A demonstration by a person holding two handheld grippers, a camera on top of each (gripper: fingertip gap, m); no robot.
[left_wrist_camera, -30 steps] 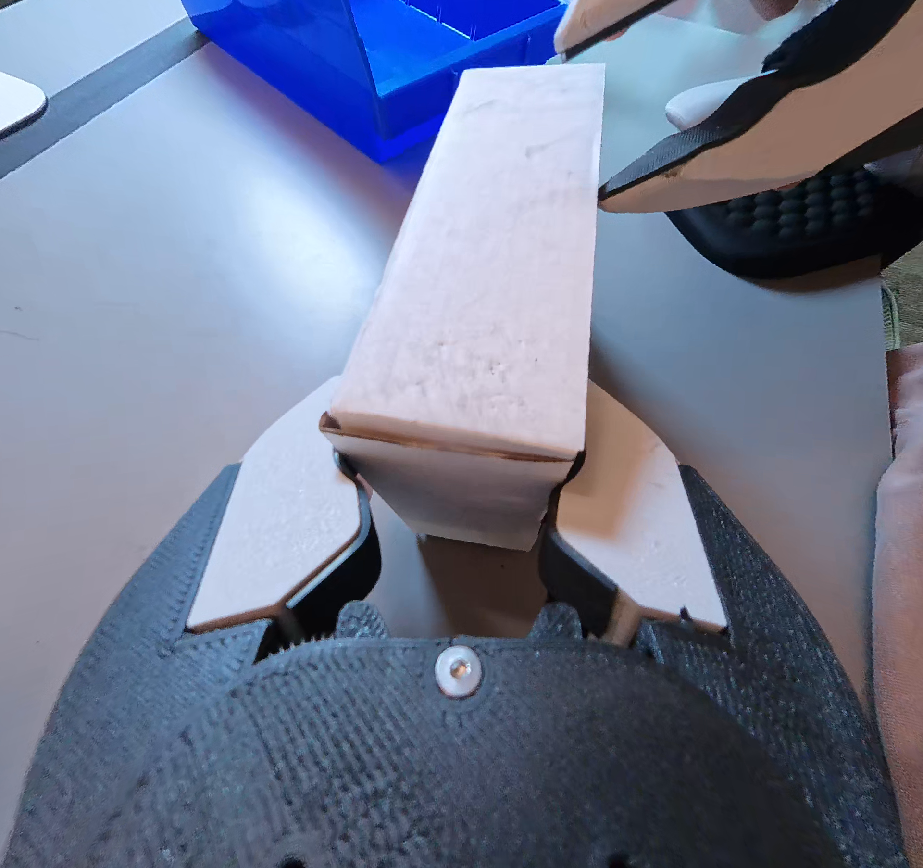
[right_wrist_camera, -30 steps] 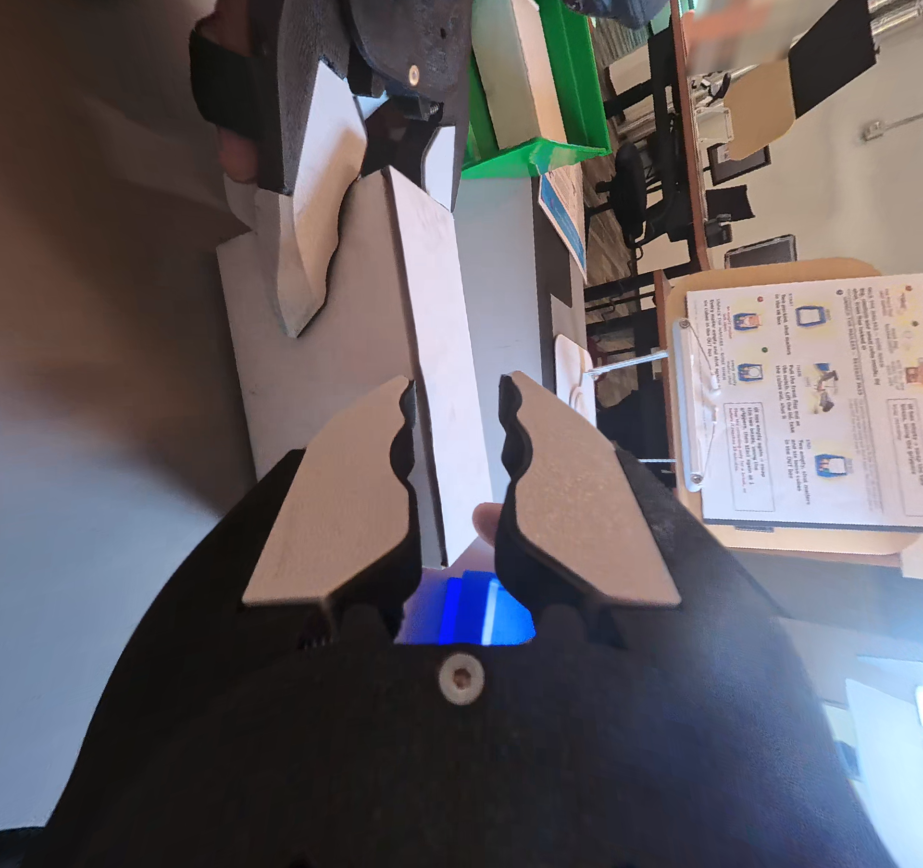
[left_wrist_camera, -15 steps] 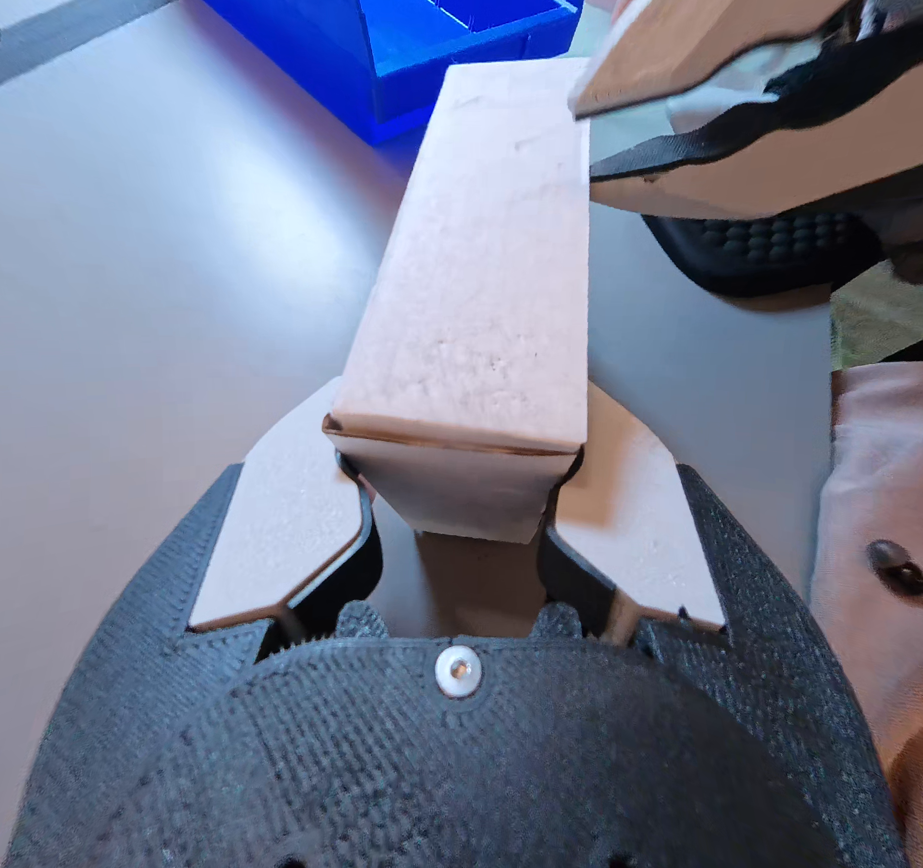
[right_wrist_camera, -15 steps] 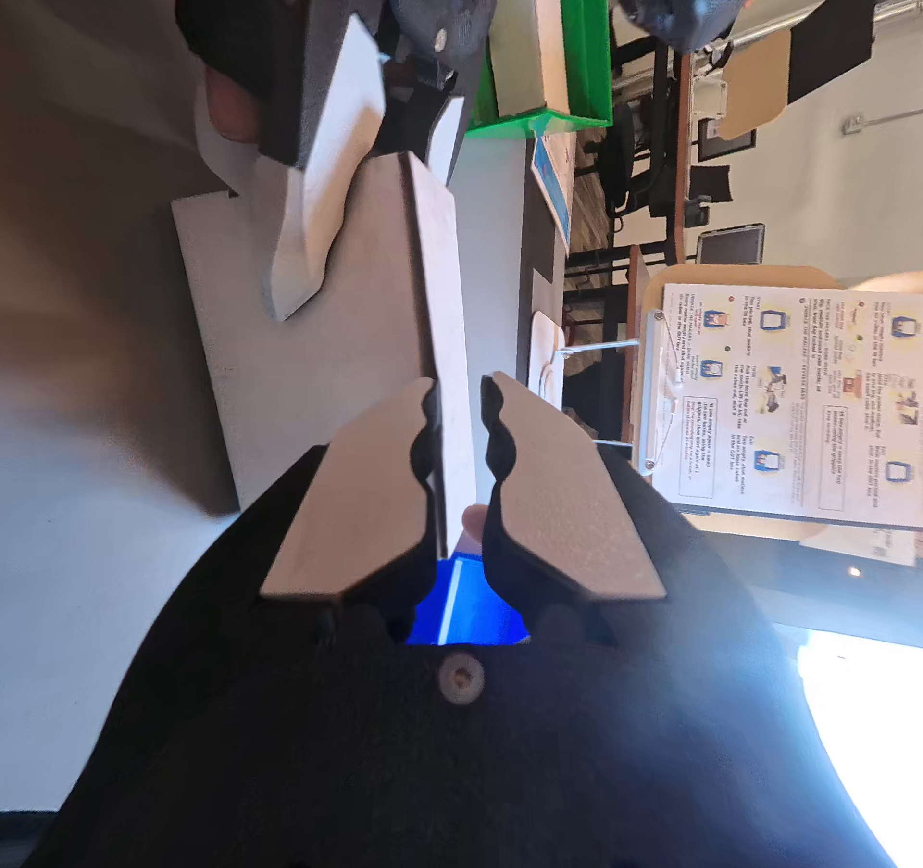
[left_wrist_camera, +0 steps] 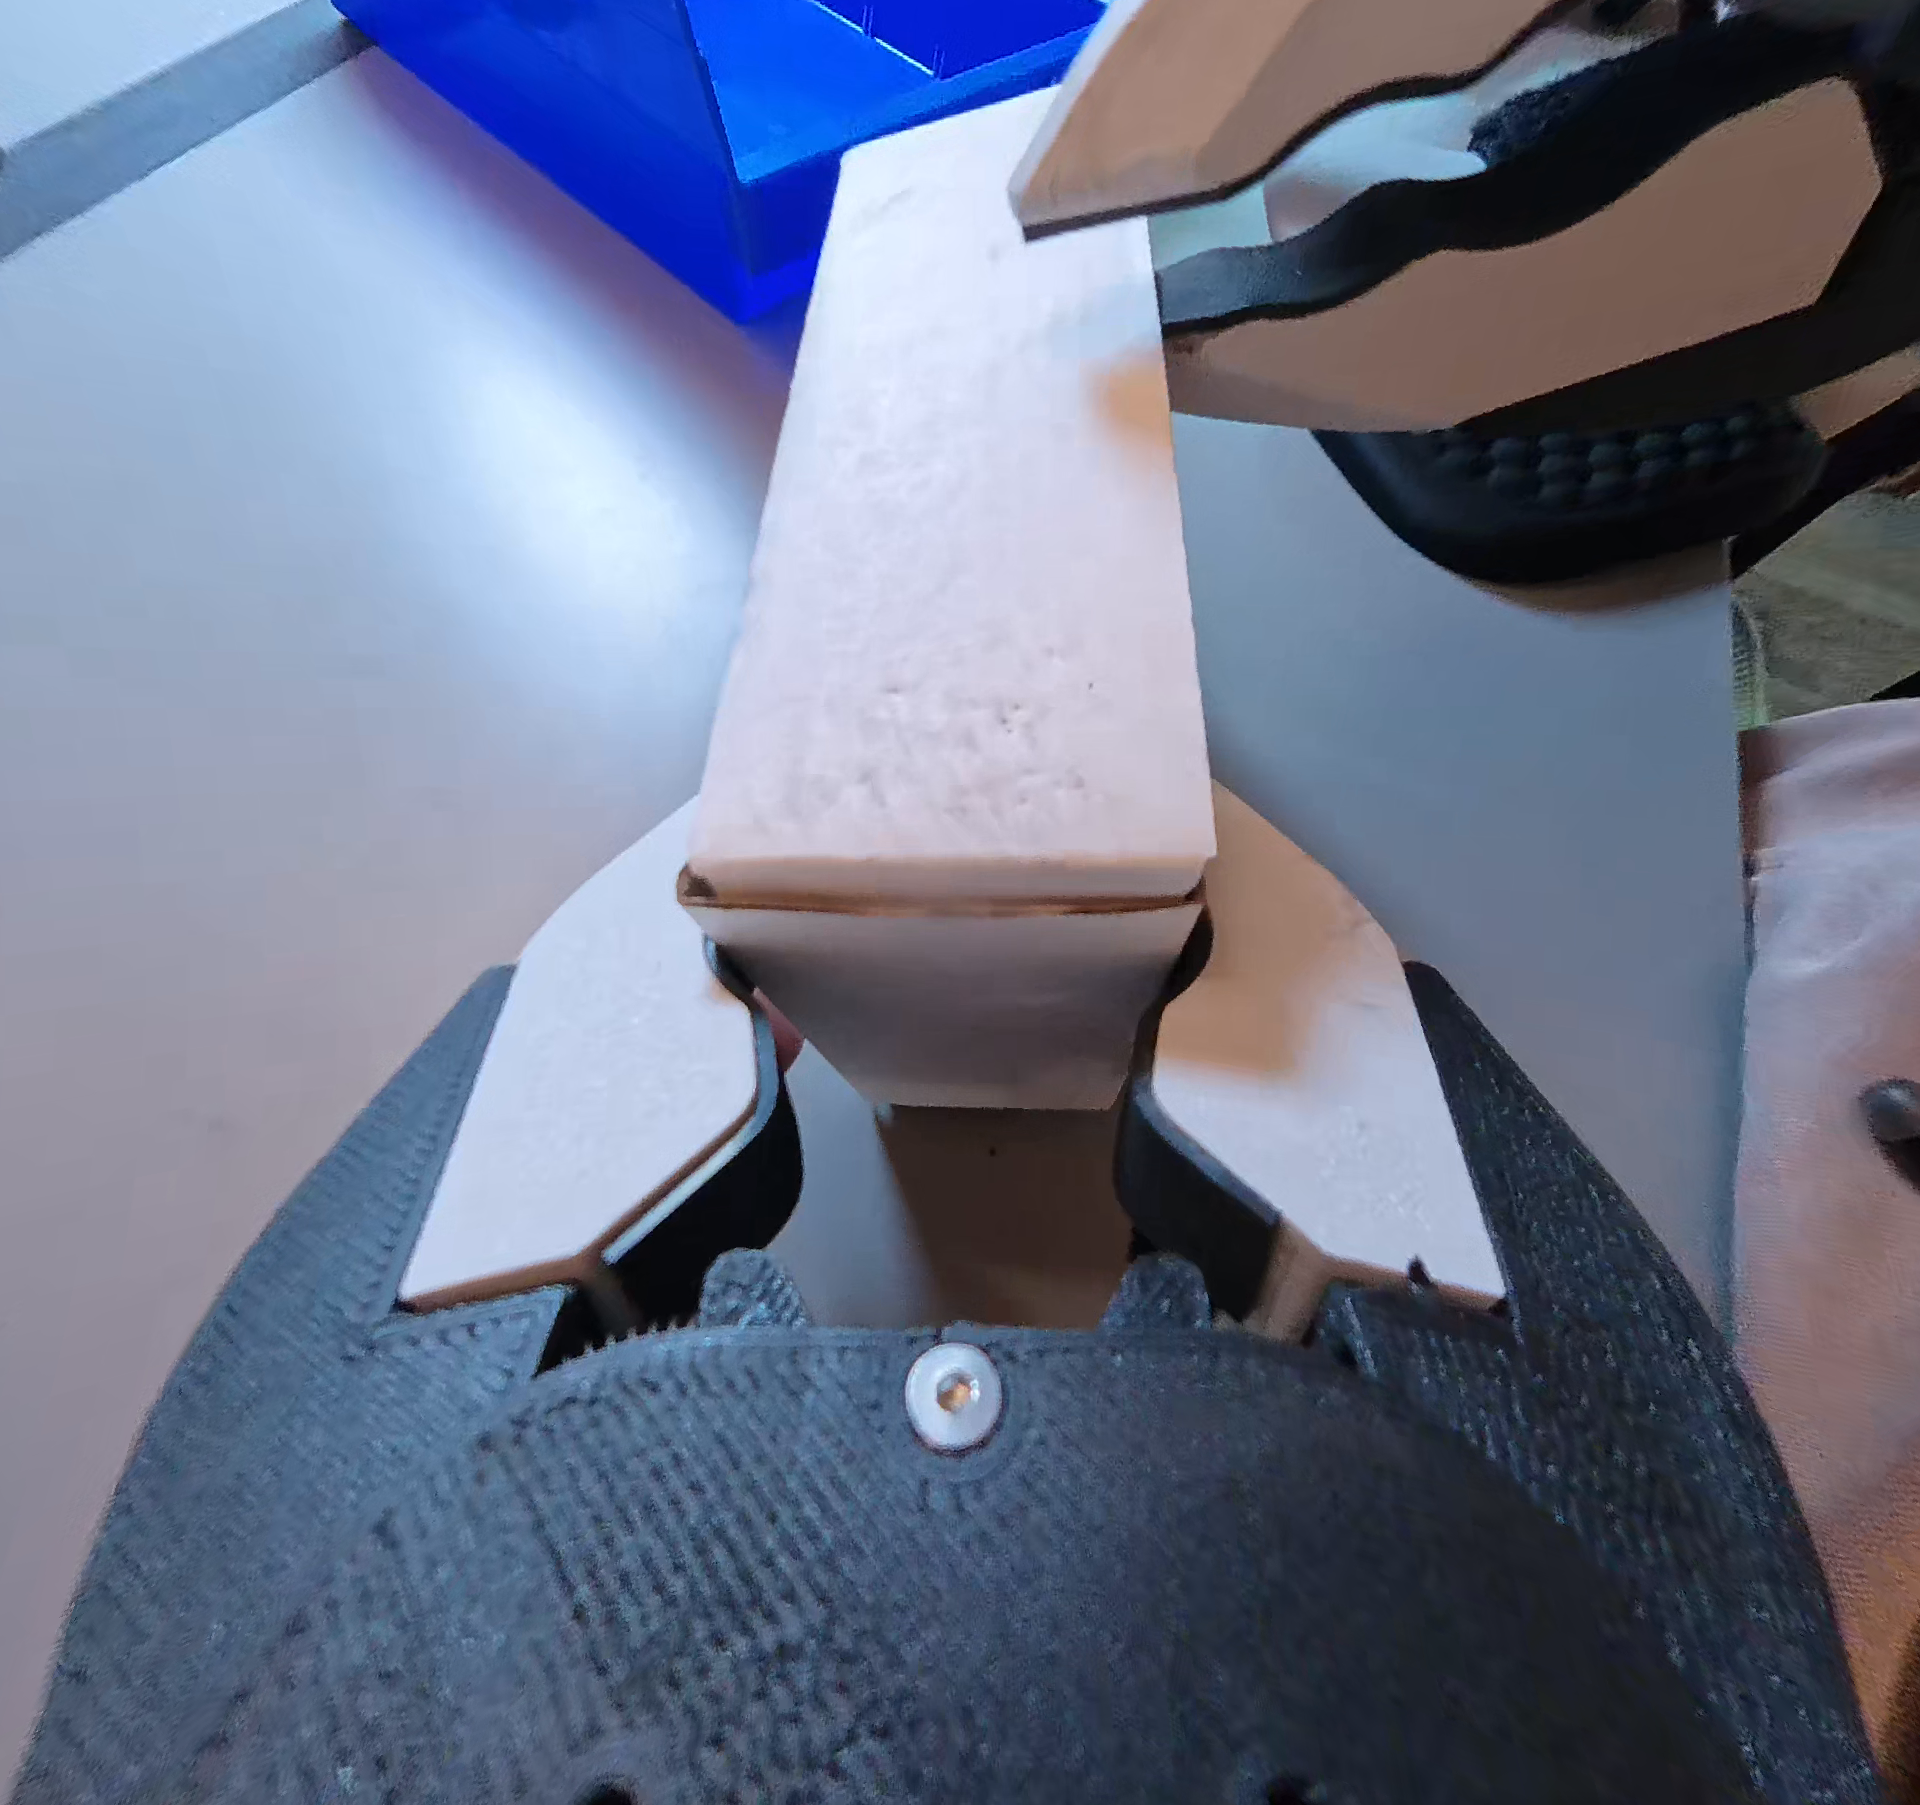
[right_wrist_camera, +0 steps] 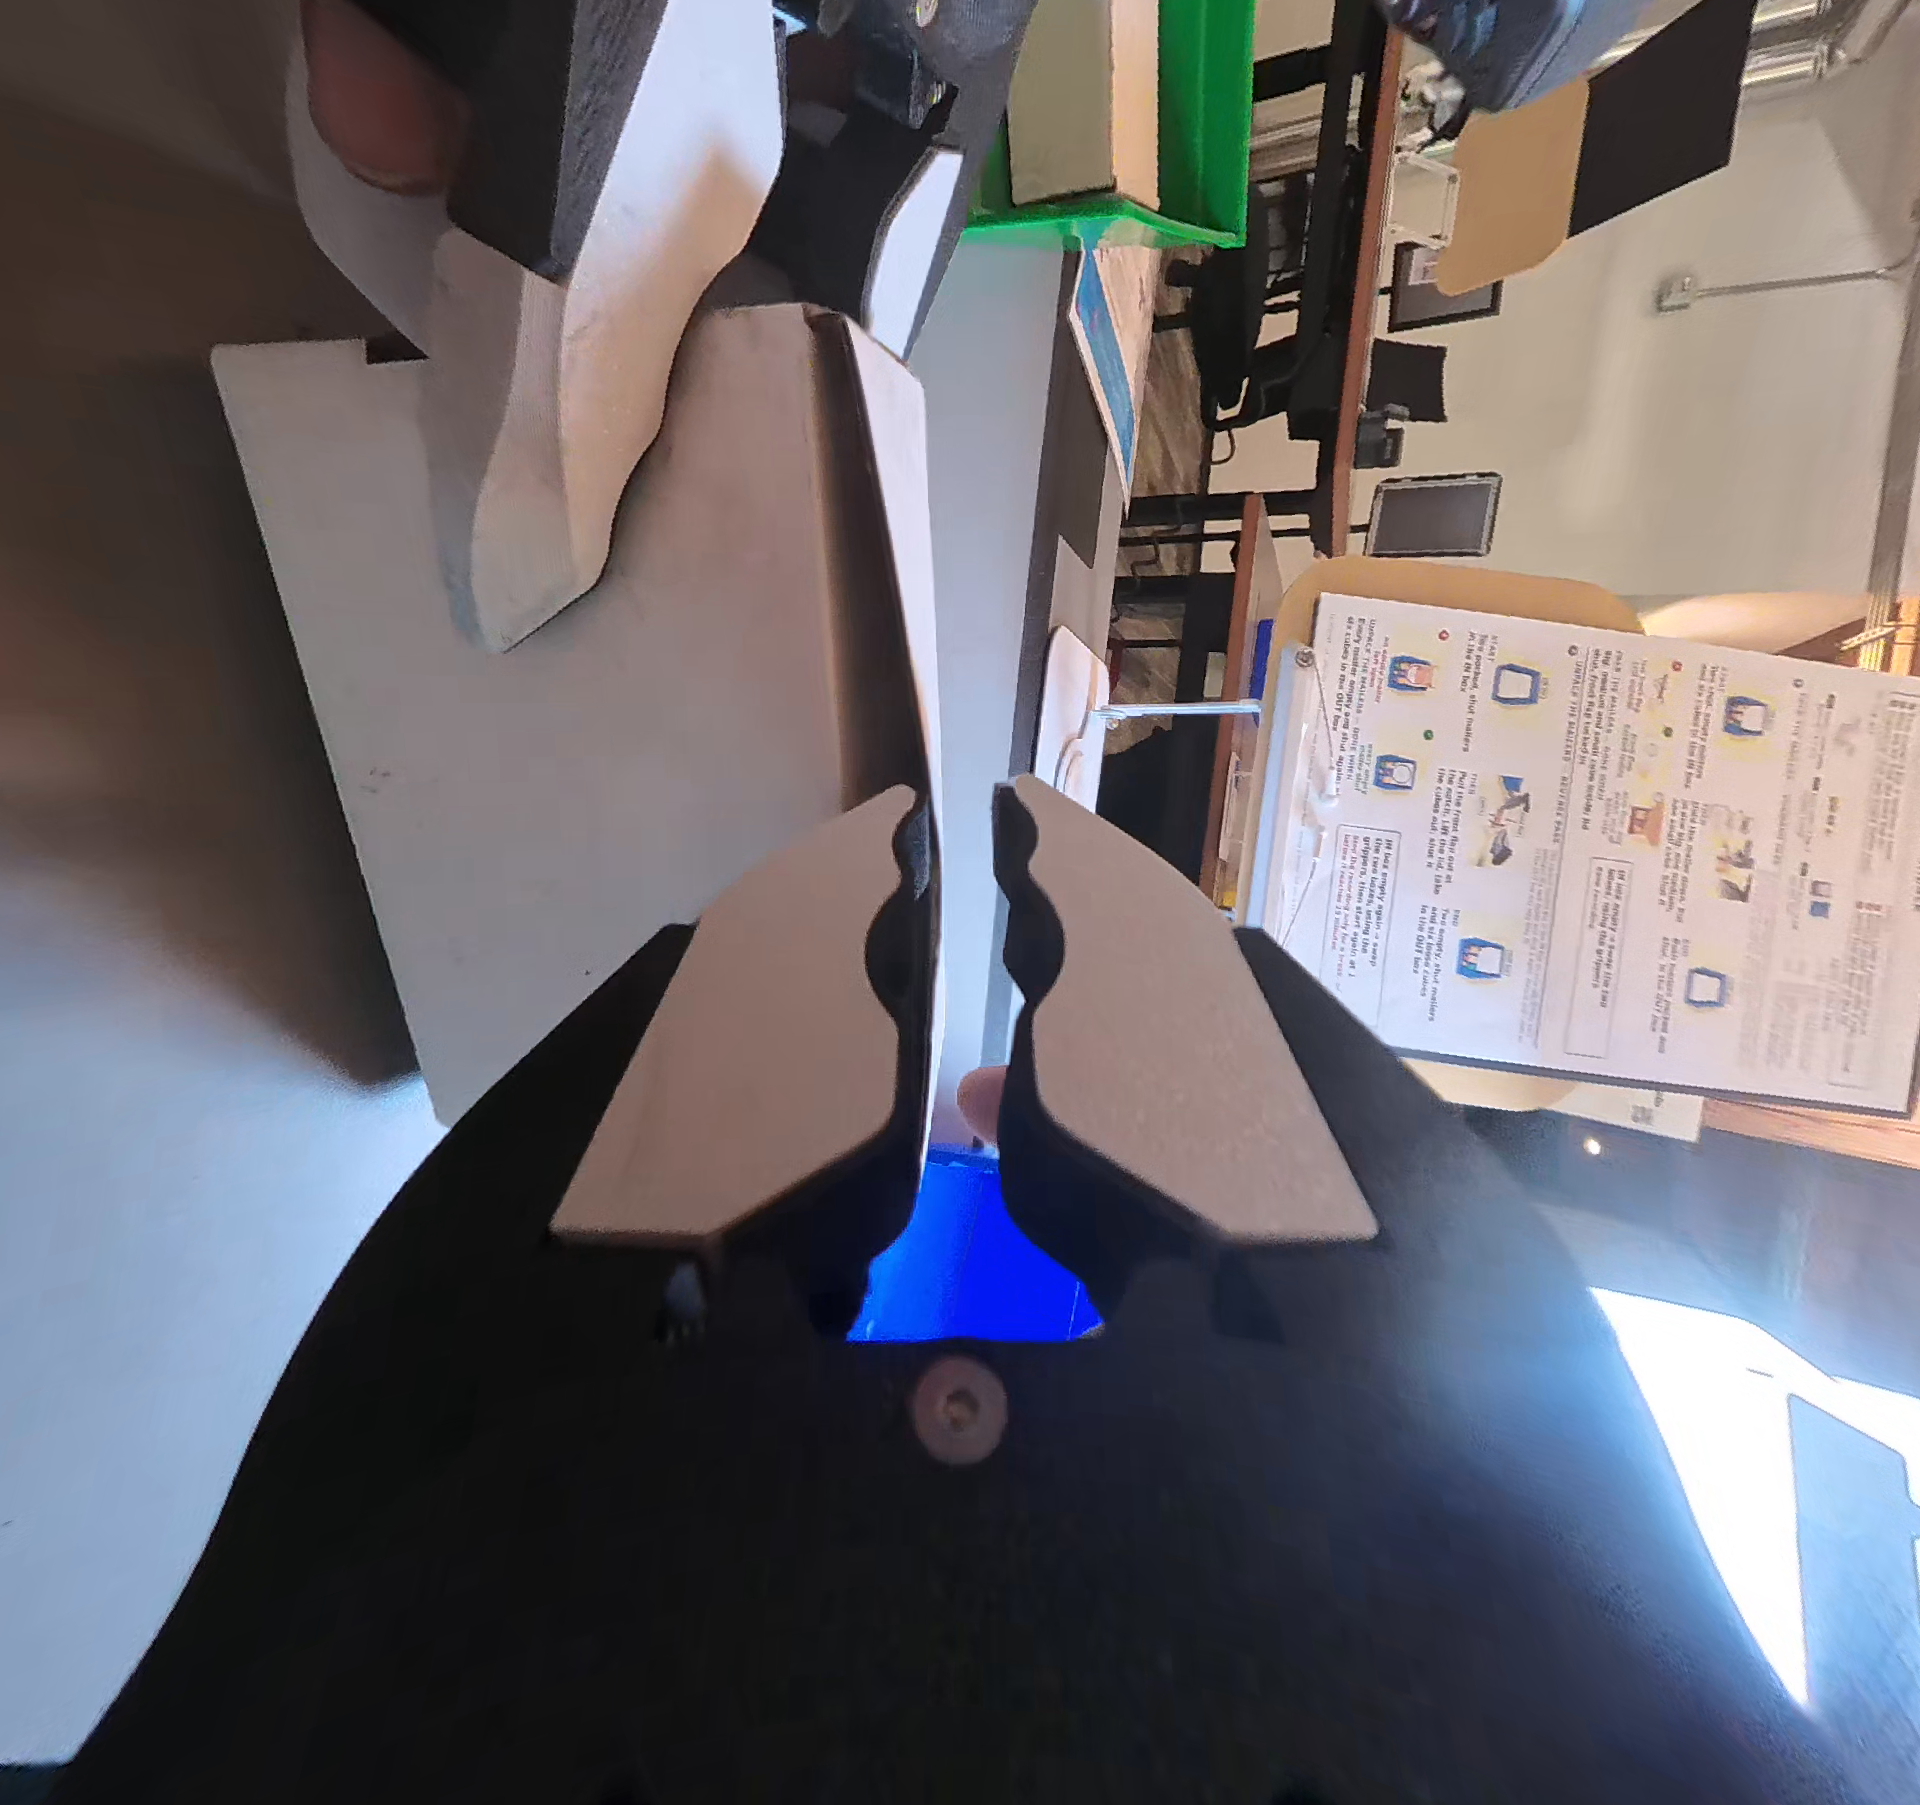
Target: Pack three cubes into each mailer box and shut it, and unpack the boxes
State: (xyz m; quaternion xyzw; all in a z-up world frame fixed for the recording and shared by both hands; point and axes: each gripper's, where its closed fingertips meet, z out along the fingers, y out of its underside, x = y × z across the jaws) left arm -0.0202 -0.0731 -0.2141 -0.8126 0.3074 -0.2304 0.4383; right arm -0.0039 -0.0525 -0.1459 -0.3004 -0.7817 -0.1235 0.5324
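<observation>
A white mailer box (left_wrist_camera: 966,560) stands shut on its long narrow side on the grey table (left_wrist_camera: 312,508). My left gripper (left_wrist_camera: 945,924) is shut on its near end and also shows at the top of the right wrist view (right_wrist_camera: 696,488). My right gripper (right_wrist_camera: 956,799) is at the box's far end (right_wrist_camera: 582,768). Its jaws are narrowly apart astride the upper long edge, one finger over the top face and one on the big side face. It shows at the upper right of the left wrist view (left_wrist_camera: 1101,290). No cubes are in view.
A blue bin (left_wrist_camera: 623,20) stands just beyond the box and shows under my right gripper (right_wrist_camera: 966,1277). A green bin (right_wrist_camera: 1205,41) holding another white box (right_wrist_camera: 1081,41) is behind the left gripper. A clipboard with a printed sheet (right_wrist_camera: 1610,841) stands off the table. A person's sleeve (left_wrist_camera: 1829,924) is at the right. Across from one pair of fingers to the other is roughly 8 cm.
My right gripper has moved in over the box's far upper edge and its jaws have narrowed around it. My left gripper has kept its hold on the near end.
</observation>
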